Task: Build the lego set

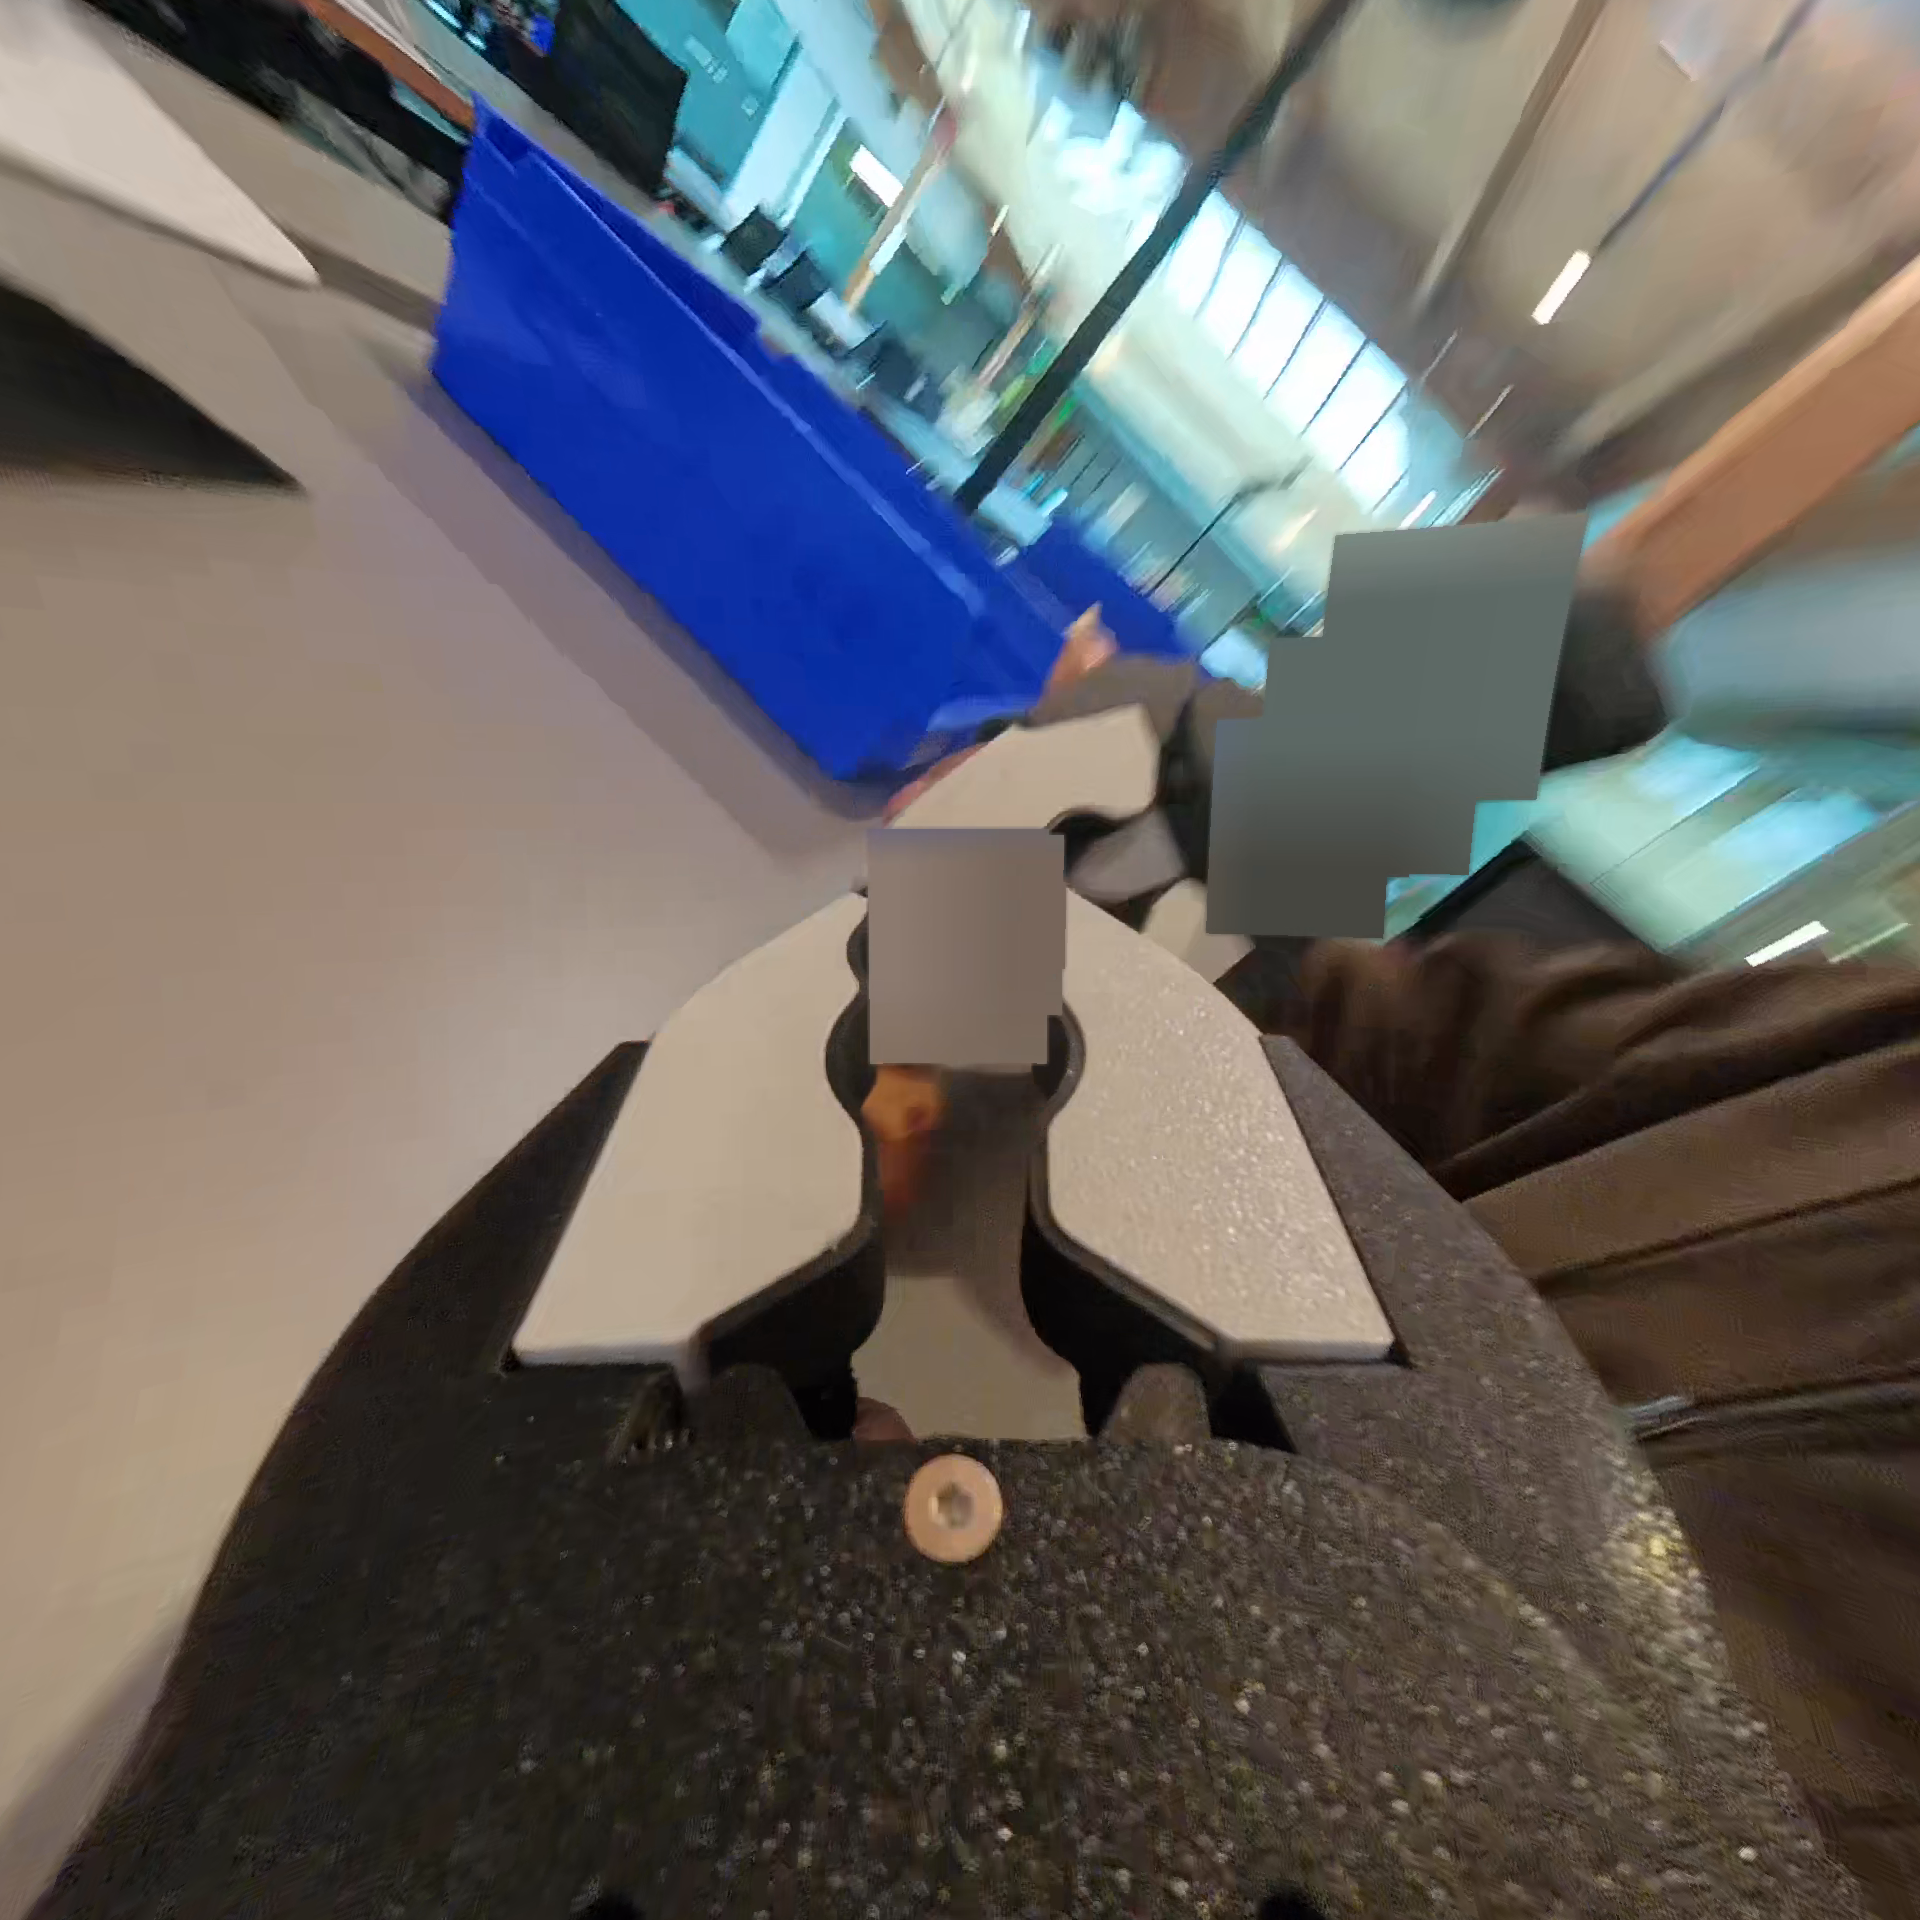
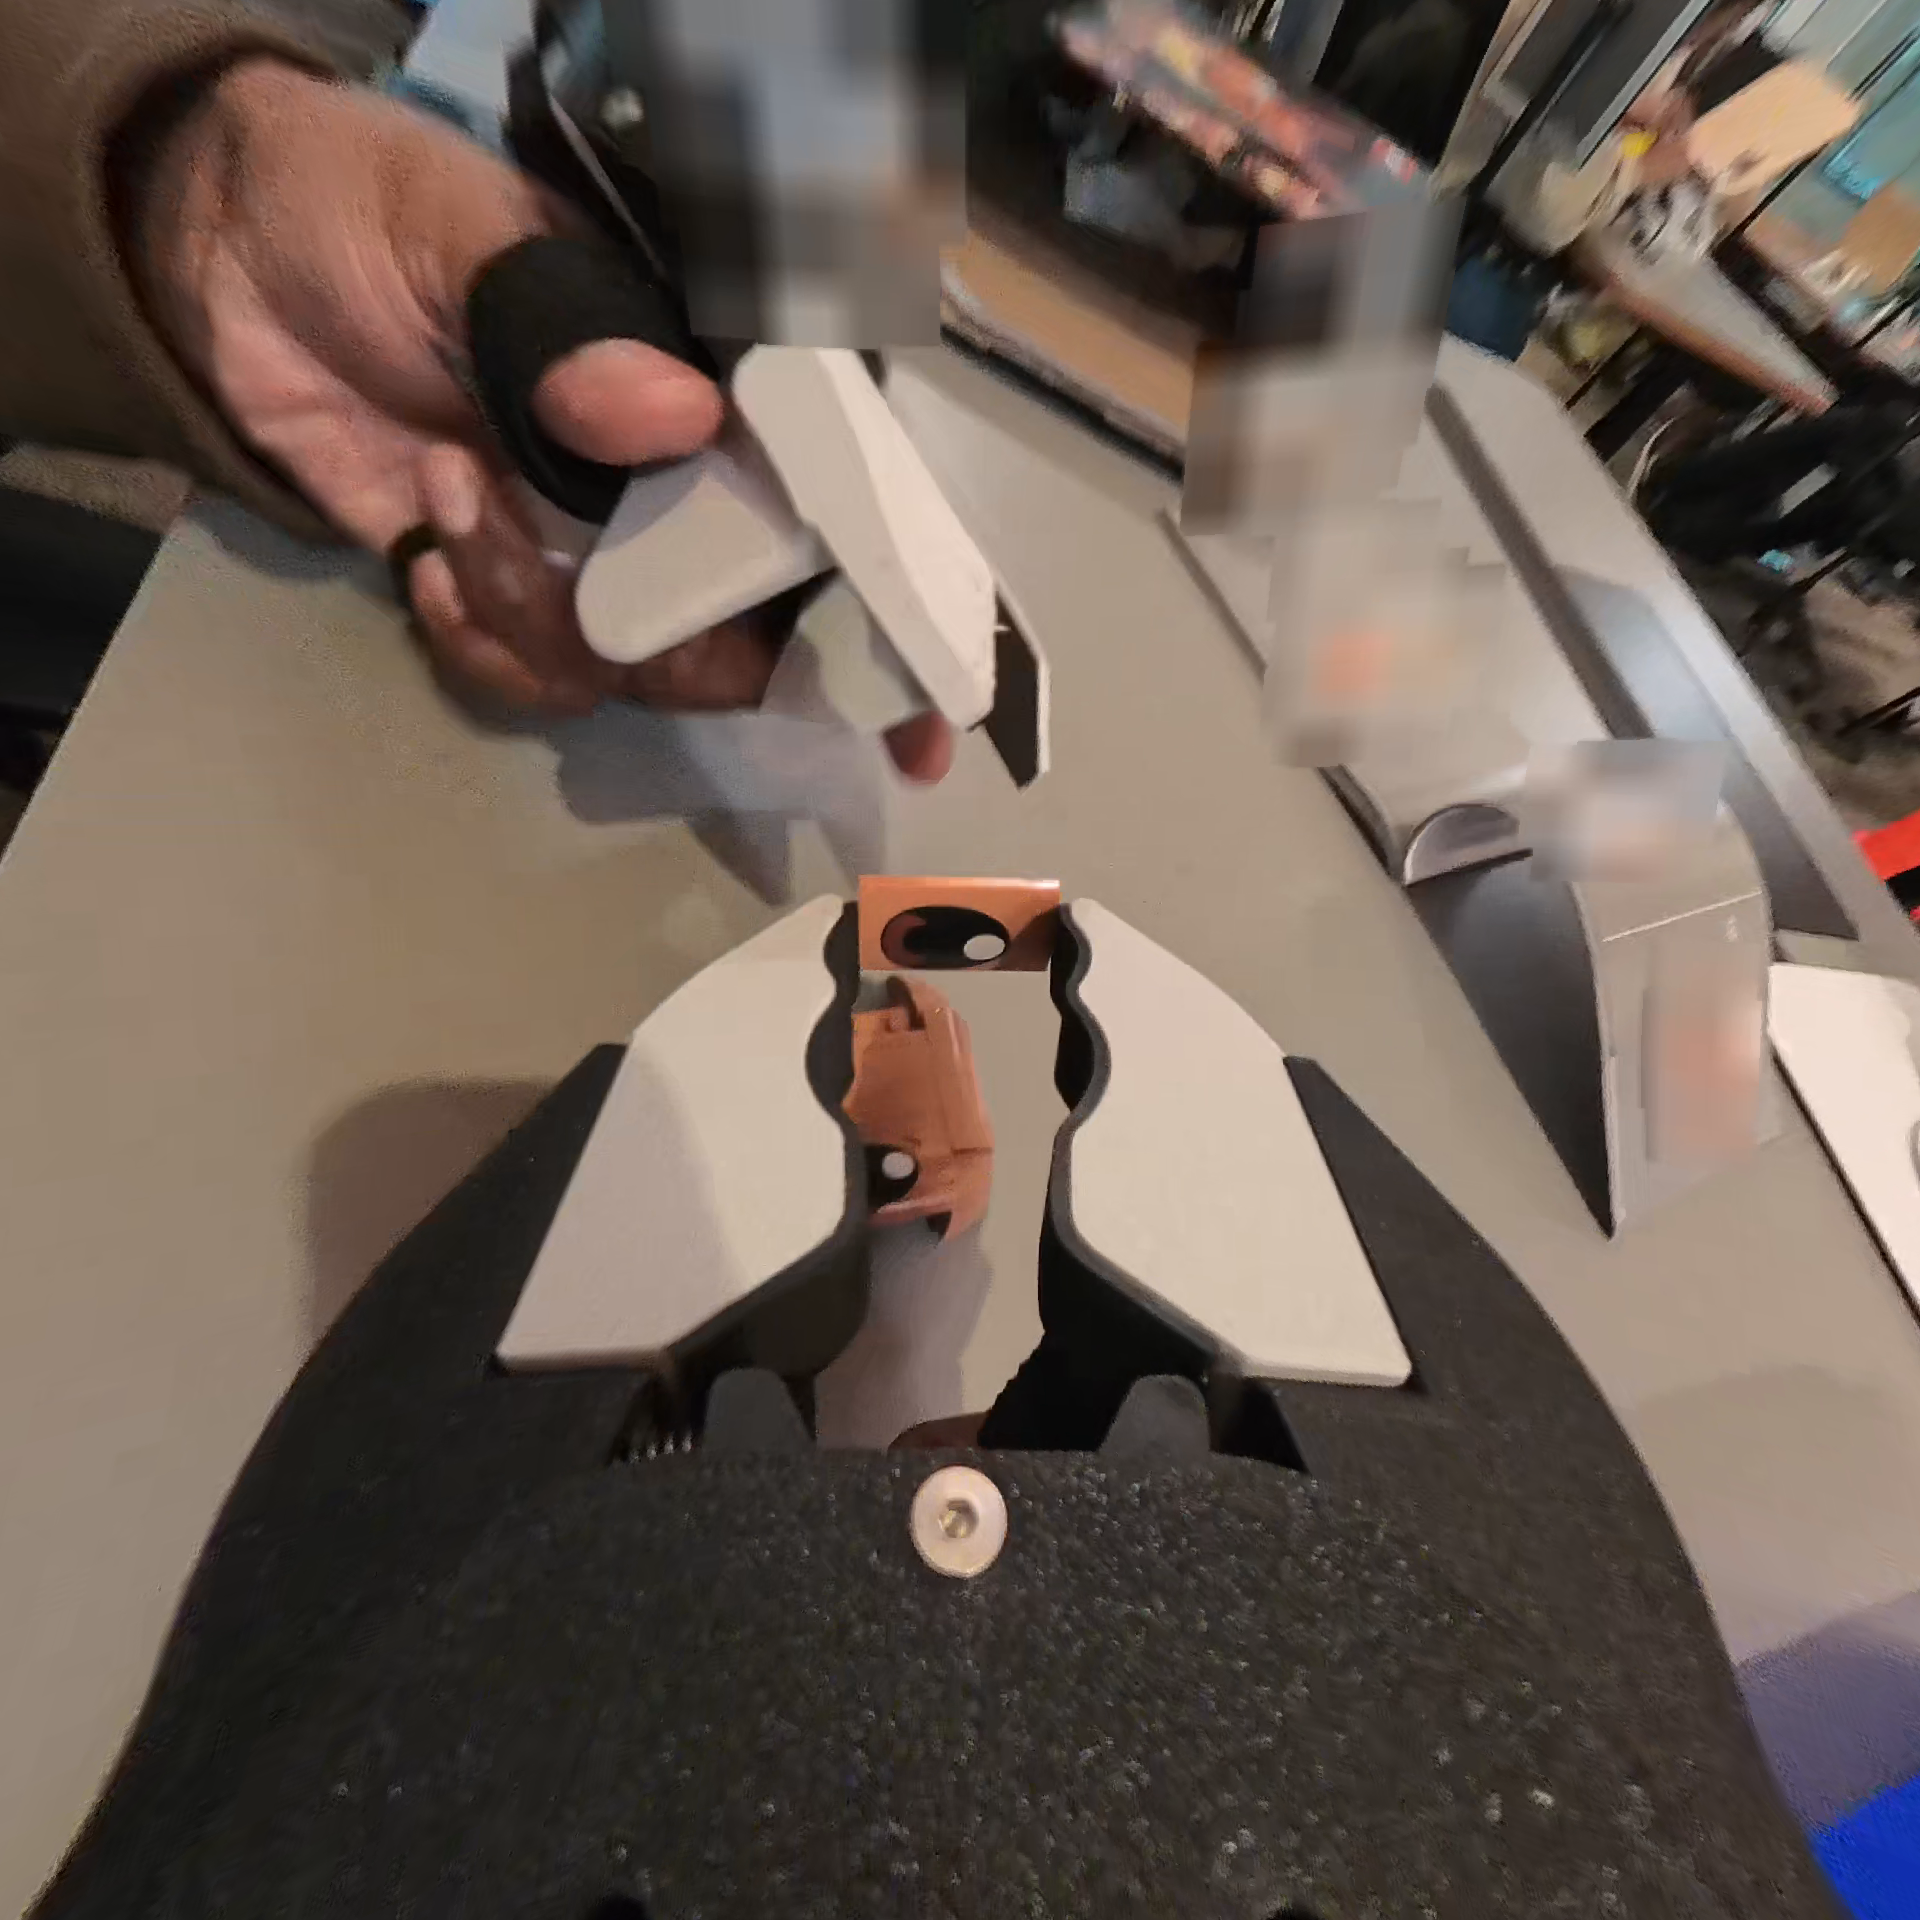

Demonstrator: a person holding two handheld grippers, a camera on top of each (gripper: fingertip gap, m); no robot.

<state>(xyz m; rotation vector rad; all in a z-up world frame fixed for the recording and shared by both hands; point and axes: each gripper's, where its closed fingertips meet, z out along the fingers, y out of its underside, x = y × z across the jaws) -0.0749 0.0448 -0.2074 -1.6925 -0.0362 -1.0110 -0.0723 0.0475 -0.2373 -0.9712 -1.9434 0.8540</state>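
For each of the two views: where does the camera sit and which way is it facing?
Left wrist view: on the left tool, tilted up over the table toward a blue bin and blurred room; a brown sleeve shows.
Right wrist view: on the right tool, facing down the table; it grips a brown brick; a hand holds the left tool.
Shared: the table and both tools.

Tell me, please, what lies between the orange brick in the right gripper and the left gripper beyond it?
In the right wrist view, only bare grey table shows between the orange brick and the left gripper; they are apart.
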